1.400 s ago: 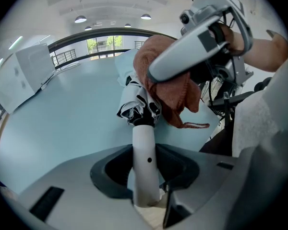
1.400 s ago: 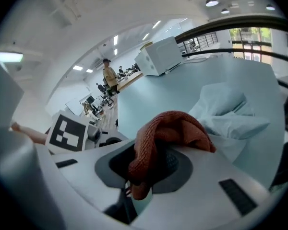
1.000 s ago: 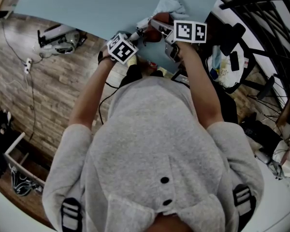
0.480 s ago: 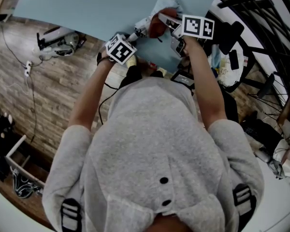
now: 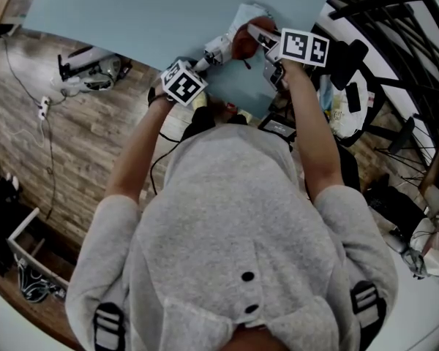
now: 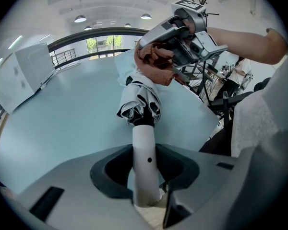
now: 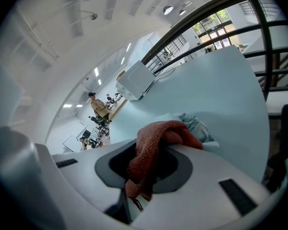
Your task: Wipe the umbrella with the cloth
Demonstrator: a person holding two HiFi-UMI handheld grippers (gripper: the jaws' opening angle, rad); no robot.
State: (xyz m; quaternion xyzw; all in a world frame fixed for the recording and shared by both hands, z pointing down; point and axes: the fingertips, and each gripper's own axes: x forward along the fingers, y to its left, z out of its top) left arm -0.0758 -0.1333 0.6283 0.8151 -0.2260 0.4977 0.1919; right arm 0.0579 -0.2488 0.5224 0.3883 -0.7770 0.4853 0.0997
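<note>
At the far left of the head view, a floor (image 5: pixel 80 145) of worn wooden planks carries a white and dark device (image 5: pixel 88 64). Beyond it spreads the table (image 5: pixel 146 13), a smooth, matte, pale-blue top with a straight edge.

The left gripper (image 5: pixel 205 58) has grey, rounded plastic jaws clamped on the umbrella (image 5: pixel 218 47). In the left gripper view the jaws (image 6: pixel 145 176) squeeze the handle, a smooth white cylinder with one small dark dot. The handle rises from between them to the folded canopy (image 6: pixel 140 102), a bunch of crumpled black and white pleats. The umbrella is held up over the table's near edge, tilted away from the person.

Against the top of the canopy presses the cloth (image 6: pixel 156 63), a rust-red knit with a coarse, ribbed weave, bunched into a soft lump. The right gripper (image 6: pixel 170 56) is closed on it. In the right gripper view the cloth (image 7: pixel 151 147) hangs out of the dark oval hollow between the jaws (image 7: pixel 144 171) and folds over the upper one, a loose thread dangling below.

Just behind, a crumpled piece of pale-blue fabric (image 7: pixel 199 128) lies on the table. A white box (image 7: pixel 137 80) stands farther back.

The person's top (image 5: pixel 241 232) is grey fleece with two dark buttons. At the right edge run dark metal rails (image 5: pixel 395 6).
</note>
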